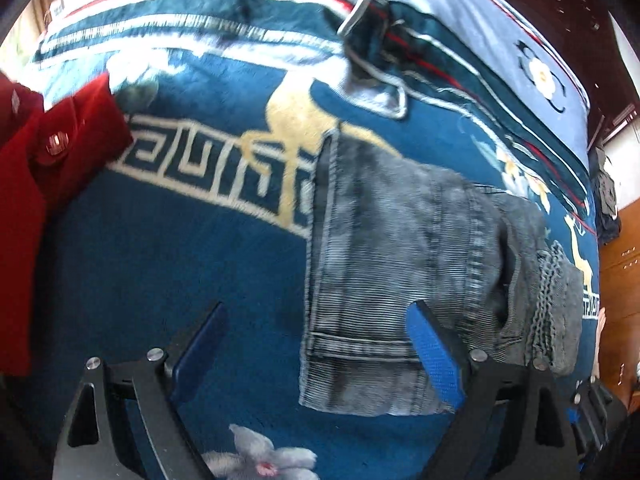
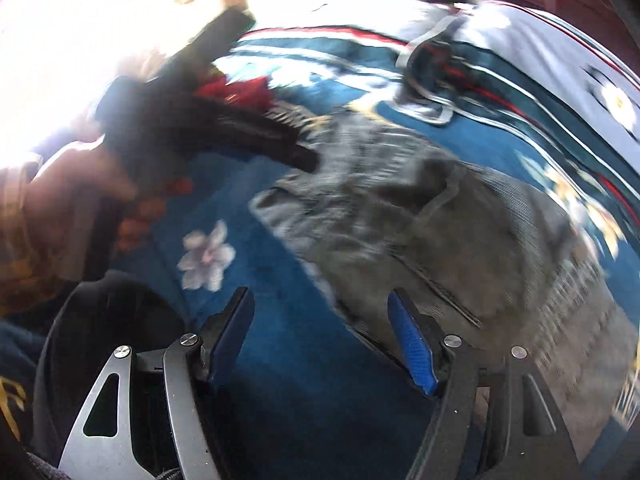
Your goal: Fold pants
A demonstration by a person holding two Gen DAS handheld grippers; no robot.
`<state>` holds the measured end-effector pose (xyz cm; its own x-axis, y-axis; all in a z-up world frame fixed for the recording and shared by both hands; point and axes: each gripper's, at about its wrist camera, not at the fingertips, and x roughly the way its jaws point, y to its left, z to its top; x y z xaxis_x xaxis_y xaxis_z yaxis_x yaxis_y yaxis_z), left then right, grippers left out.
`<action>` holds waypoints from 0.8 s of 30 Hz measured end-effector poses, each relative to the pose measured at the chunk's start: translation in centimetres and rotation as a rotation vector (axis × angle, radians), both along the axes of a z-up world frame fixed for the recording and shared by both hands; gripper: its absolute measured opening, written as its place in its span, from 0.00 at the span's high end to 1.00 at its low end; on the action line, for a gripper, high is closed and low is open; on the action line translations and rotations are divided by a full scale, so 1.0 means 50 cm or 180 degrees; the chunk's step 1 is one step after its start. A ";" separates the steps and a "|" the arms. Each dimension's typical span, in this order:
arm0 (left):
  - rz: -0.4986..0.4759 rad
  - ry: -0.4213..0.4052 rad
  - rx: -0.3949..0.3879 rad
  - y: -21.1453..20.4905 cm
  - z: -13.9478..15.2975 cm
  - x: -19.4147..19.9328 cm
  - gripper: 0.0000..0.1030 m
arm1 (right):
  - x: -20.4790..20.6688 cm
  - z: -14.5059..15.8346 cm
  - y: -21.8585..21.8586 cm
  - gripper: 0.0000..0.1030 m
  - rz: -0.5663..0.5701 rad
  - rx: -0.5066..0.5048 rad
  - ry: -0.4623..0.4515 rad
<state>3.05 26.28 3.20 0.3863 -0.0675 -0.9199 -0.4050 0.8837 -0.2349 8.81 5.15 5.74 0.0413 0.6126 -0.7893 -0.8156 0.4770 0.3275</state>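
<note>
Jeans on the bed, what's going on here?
A person with a handheld gripper in each hand is folding grey jeans on a blue patterned blanket. The jeans lie bunched into a compact fold. Both the left gripper and the right gripper hover open above the bed, holding nothing. A red garment lies to the side.

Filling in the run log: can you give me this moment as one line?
task: fold pants | pants: folded bundle on blue blanket | left gripper: open, empty | right gripper: open, empty | right view blurred

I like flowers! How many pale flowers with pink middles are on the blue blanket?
1 for sure: the pale flower on the blue blanket, near the jeans. Others may be hidden.
</note>
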 end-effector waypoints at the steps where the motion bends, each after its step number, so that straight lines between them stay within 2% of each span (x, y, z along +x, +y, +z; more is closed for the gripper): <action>1: 0.0013 0.0031 -0.0062 0.006 -0.013 0.001 0.22 | -0.004 -0.001 0.013 0.33 0.0058 -0.0015 -0.0018; 5: 0.0026 0.0024 -0.0261 0.016 -0.039 0.005 0.31 | -0.013 -0.016 0.065 0.33 0.0251 -0.0064 -0.0099; 7: -0.0012 -0.0047 -0.0317 0.015 -0.037 0.010 0.42 | -0.011 -0.029 0.086 0.33 0.0286 -0.0112 -0.0133; 10: -0.0102 -0.0035 -0.0356 0.009 -0.041 0.024 0.51 | -0.011 -0.049 0.106 0.33 0.0334 -0.0183 -0.0172; 16: -0.0252 0.0003 -0.0430 0.010 -0.054 0.044 0.60 | -0.029 -0.078 0.154 0.34 0.0475 -0.0383 -0.0487; 21: -0.0205 -0.0022 -0.0696 0.037 -0.064 0.044 0.63 | -0.055 -0.116 0.181 0.48 0.0548 -0.0714 -0.0983; 23: -0.0171 -0.0044 -0.0779 0.045 -0.066 0.043 0.64 | -0.063 -0.129 0.186 0.64 0.0510 -0.0814 -0.1170; 24: -0.0165 -0.0057 -0.0801 0.047 -0.065 0.040 0.64 | -0.067 -0.134 0.186 0.65 0.0466 -0.0872 -0.1294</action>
<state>5.05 28.64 -0.05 0.3925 -0.3136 -0.8646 -0.3543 0.8160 -0.4568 5.45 14.46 -0.96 0.3077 0.4078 -0.8596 -0.9157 0.3722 -0.1512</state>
